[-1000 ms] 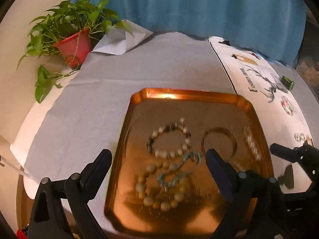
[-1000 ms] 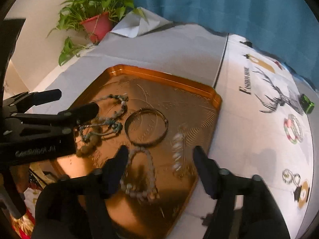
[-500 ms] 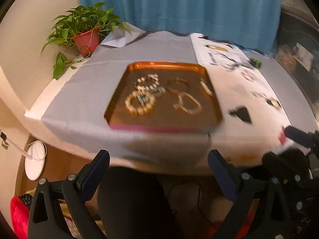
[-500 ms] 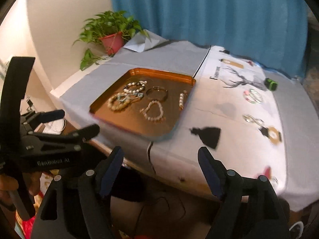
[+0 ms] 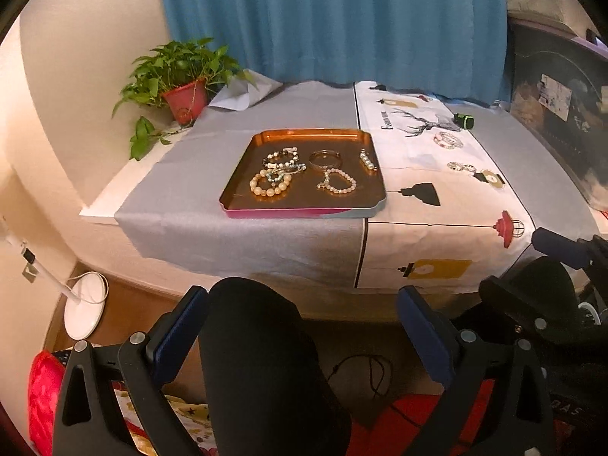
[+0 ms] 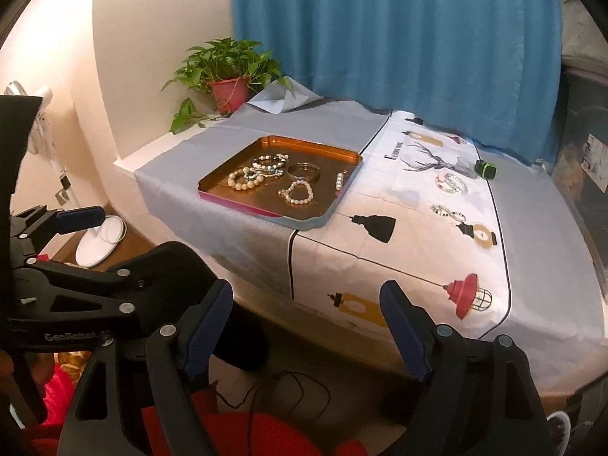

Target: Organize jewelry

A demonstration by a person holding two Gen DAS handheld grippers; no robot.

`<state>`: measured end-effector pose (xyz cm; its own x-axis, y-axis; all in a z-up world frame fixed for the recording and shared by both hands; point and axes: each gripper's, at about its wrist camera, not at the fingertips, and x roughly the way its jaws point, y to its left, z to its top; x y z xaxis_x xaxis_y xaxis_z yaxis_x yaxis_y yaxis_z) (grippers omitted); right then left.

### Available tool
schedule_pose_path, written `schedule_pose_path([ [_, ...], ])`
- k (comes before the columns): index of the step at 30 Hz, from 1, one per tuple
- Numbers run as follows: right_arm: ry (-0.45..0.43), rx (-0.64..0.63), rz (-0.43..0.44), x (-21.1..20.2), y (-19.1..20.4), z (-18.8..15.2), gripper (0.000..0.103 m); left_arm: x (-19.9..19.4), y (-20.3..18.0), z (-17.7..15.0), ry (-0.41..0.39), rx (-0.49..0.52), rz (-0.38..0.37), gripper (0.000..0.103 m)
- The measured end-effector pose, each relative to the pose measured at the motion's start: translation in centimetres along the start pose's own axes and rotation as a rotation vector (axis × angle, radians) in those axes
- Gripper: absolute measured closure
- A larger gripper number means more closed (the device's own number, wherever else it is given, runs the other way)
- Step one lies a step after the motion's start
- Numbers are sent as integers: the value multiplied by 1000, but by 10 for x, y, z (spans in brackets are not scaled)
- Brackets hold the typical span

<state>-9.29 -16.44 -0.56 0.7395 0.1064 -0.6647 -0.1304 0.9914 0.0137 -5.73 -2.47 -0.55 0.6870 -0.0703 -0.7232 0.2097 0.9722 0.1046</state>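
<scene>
A copper tray (image 5: 243, 169) (image 6: 344, 190) sits on the table with several bracelets in it: a large cream bead bracelet (image 5: 269, 186) (image 6: 243, 182), a gold bangle (image 5: 325, 159) (image 6: 303, 170) and a pearl bracelet (image 5: 340, 182) (image 6: 298, 193). Two more bracelets (image 5: 448, 140) (image 6: 451, 183) lie on the white printed cloth to the right. My left gripper (image 5: 302, 306) and right gripper (image 6: 306, 298) are both open and empty, held well back from the table's front edge, below table height.
A potted plant (image 5: 181, 83) (image 6: 228, 76) stands at the table's far left corner. A small green object (image 5: 464, 120) (image 6: 486, 169) is at the far right. A blue curtain (image 5: 334, 19) hangs behind. A white lamp base (image 5: 84, 306) and a dark knee (image 5: 262, 361) are below.
Both grippers have pulled far back from over the tray, away from the table and lower. The jewelry in the tray stays as it was.
</scene>
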Motion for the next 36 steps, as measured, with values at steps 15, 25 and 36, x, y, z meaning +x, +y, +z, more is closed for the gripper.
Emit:
schedule_pose_path([
  [15,-26,15,-7,-20,-7,-12,22,-22,-15,-3,-46,40,22,5],
  [25,-18,37,-10,-17,-18,-16,22,-14,-20,-1,-25,54,25,5],
  [36,36,105,-80,17,-66,-16,22,18,-24,15,28,51,27,5],
])
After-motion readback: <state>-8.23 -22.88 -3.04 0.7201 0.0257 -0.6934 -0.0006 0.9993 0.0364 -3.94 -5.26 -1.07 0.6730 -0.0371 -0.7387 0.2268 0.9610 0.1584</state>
